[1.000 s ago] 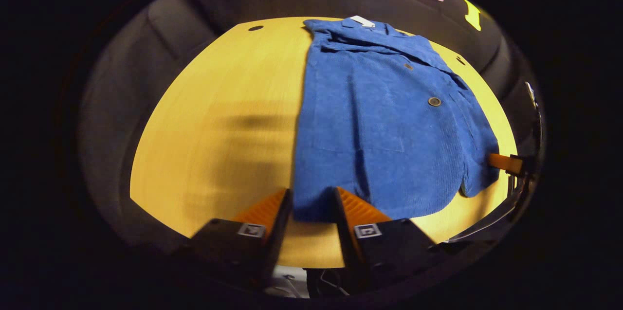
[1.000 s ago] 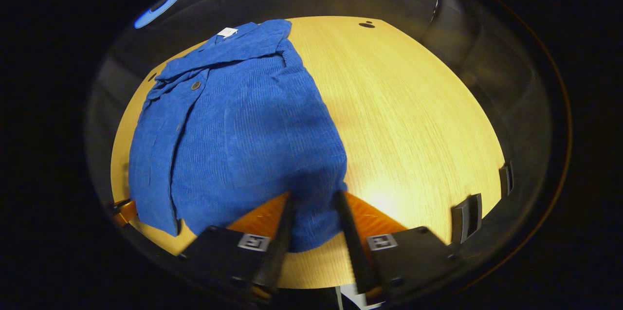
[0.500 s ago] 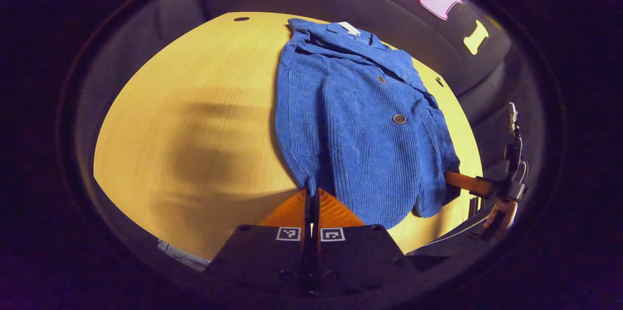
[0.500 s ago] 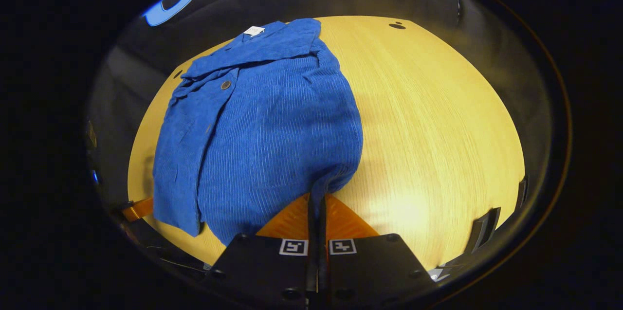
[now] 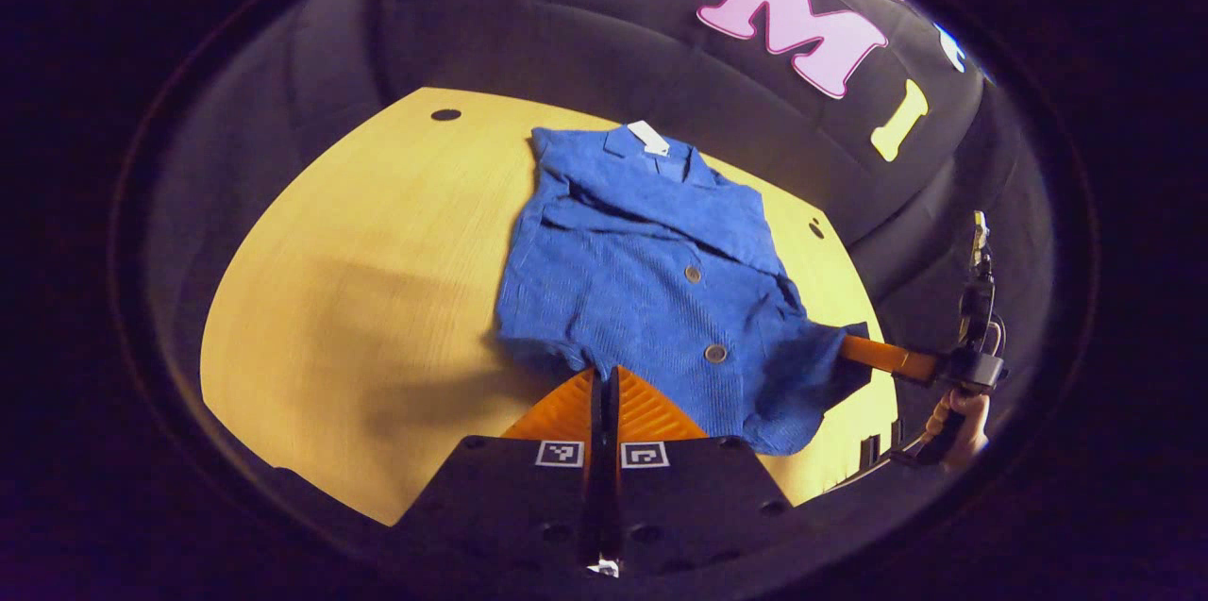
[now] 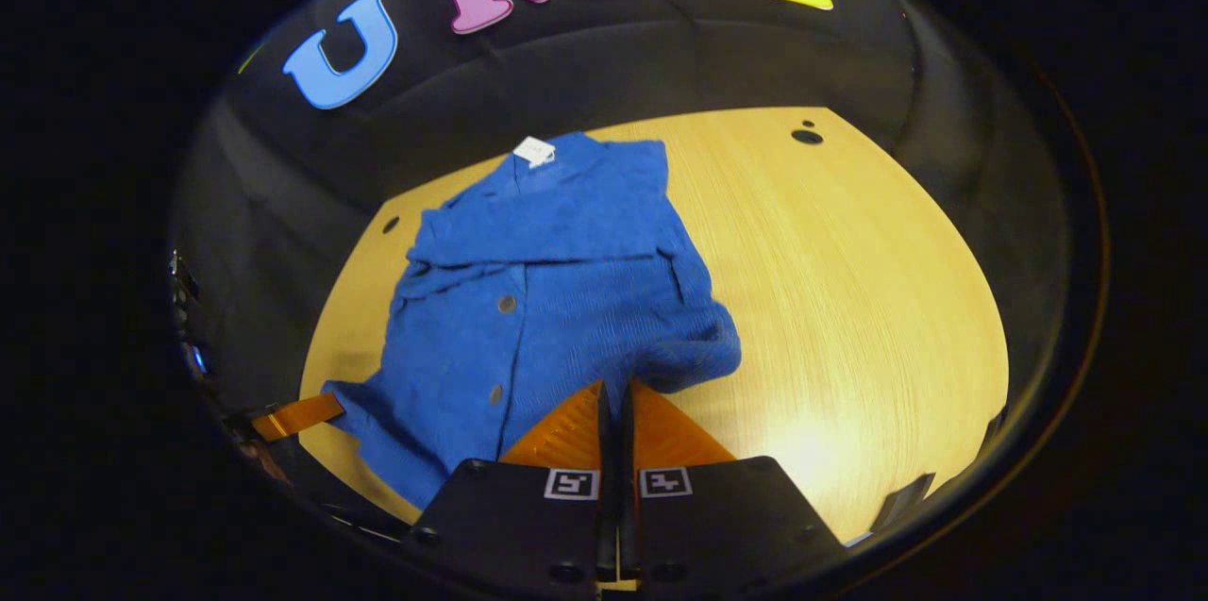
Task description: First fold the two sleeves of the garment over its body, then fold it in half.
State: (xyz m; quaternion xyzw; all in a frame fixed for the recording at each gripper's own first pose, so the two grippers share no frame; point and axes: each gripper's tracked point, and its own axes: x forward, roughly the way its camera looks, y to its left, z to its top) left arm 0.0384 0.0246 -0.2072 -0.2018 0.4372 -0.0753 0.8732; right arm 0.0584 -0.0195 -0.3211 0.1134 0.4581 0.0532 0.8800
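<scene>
A blue corduroy jacket [image 5: 651, 290] lies on the wooden table [image 5: 349, 299], collar and white label [image 5: 648, 137] at the far side, a sleeve folded across its chest. My left gripper [image 5: 604, 373] is shut on the hem's left corner, which is raised off the table. In the right gripper view the jacket [image 6: 547, 299] bunches toward my right gripper [image 6: 615, 386], shut on the hem's right corner. A hand [image 5: 958, 412] holds the right gripper's handle at the right of the left gripper view. The near hem hangs between the two grippers.
Bare wood [image 6: 849, 299] spreads to the right of the jacket, and more to its left. Small round holes [image 5: 445, 114] [image 6: 806, 136] mark the far corners of the table. The black booth wall rises just behind the table's far edge.
Both grippers went from open around the hem corners to shut on them. They then rose and carried the hem up off the table; the jacket now looks shorter and bunched.
</scene>
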